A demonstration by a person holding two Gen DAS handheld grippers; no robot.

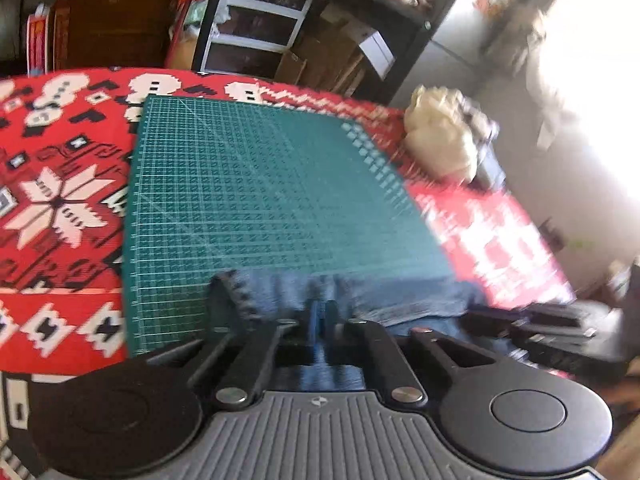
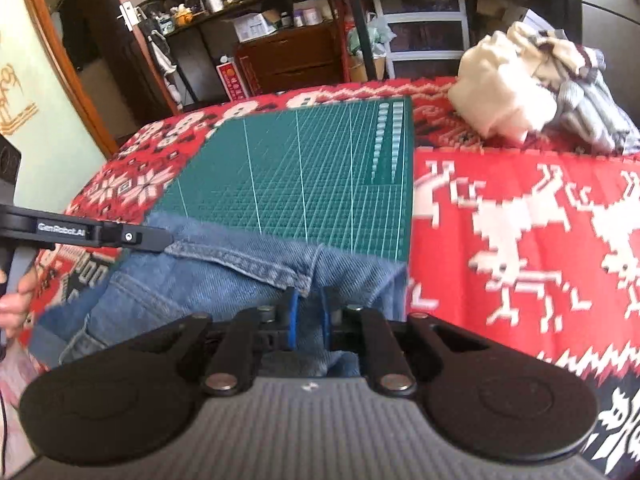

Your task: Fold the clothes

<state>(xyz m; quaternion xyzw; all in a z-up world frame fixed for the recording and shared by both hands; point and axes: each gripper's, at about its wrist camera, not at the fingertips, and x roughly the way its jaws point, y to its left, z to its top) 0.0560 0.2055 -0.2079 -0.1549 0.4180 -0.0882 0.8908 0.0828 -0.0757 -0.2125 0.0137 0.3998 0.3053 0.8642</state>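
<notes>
1. Right wrist view: right tool [image 2: 307,312] closed narrowly on the hem of a pair of blue jeans [image 2: 224,280], blue pads pinching denim beside a seam.
2. Left wrist view: left tool [image 1: 320,316] likewise nipped onto the denim edge, pads almost together with cloth between.
3. Jeans lying across the near edge of a green cutting mat [image 2: 304,168], trailing off toward the near-left corner of the bed; mat resting on a red patterned blanket [image 2: 520,216].
4. Judged step: carrying the gripped edge forward over the mat for a fold. Best done with both tools level, moving together, cloth kept taut between them, edge laid square to the grid lines.
5. Unfolded pale laundry heap [image 2: 532,92] at the far-right corner of the bed.
6. Plastic drawer unit [image 2: 420,20] beyond the bed; contents too dim to tell.
</notes>
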